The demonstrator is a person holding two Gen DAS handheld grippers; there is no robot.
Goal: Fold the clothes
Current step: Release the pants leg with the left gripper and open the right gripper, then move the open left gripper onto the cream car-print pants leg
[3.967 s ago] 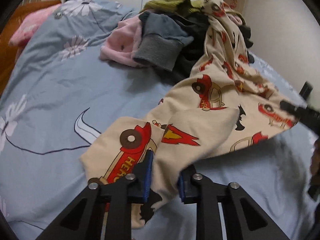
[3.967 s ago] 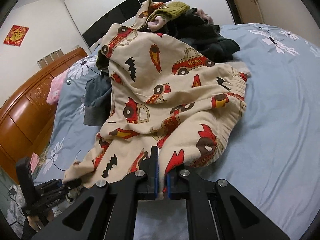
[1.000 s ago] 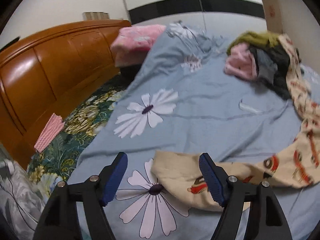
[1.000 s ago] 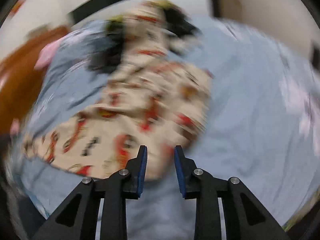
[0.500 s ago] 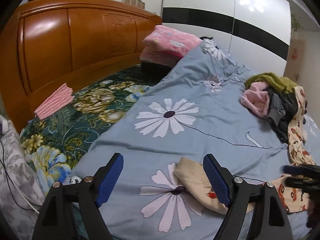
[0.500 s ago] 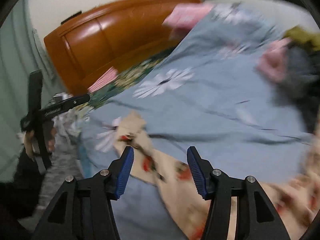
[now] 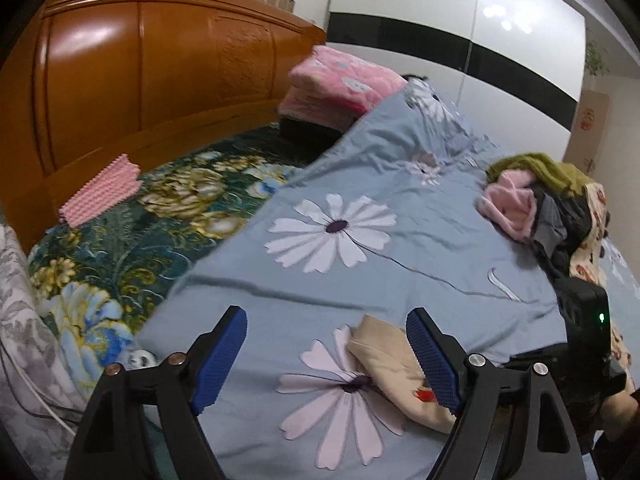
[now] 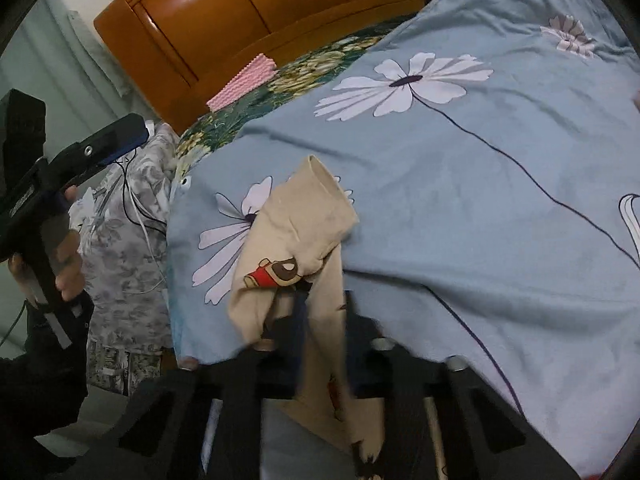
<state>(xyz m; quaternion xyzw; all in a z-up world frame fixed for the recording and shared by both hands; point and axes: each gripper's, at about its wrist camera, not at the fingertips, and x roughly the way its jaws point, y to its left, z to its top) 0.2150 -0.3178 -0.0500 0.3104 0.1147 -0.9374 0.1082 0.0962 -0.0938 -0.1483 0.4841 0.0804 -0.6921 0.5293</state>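
Observation:
The cream car-print garment [image 8: 296,232] lies on the blue flowered duvet [image 8: 460,184]. One cuffed end points away from me and the rest trails under my right gripper [image 8: 324,320]. The cloth runs between the blurred right fingers; whether they pinch it is unclear. In the left wrist view the same garment [image 7: 392,364] lies partly behind the right finger [image 7: 432,364] of my open, empty left gripper [image 7: 326,356], which hovers above the duvet [image 7: 360,184].
A pile of mixed clothes [image 7: 544,204] sits far right on the bed. A wooden headboard [image 7: 132,64] and pink pillows [image 7: 344,84] stand beyond. A dark floral sheet [image 7: 132,236] with a pink ribbed item [image 7: 100,192] lies left. The right gripper's body [image 7: 584,340] is at right.
The left gripper has let go of the garment, opened wide and swung toward the headboard. The right gripper has swept over to the garment's cuffed end and its fingers have drawn closer around the cloth.

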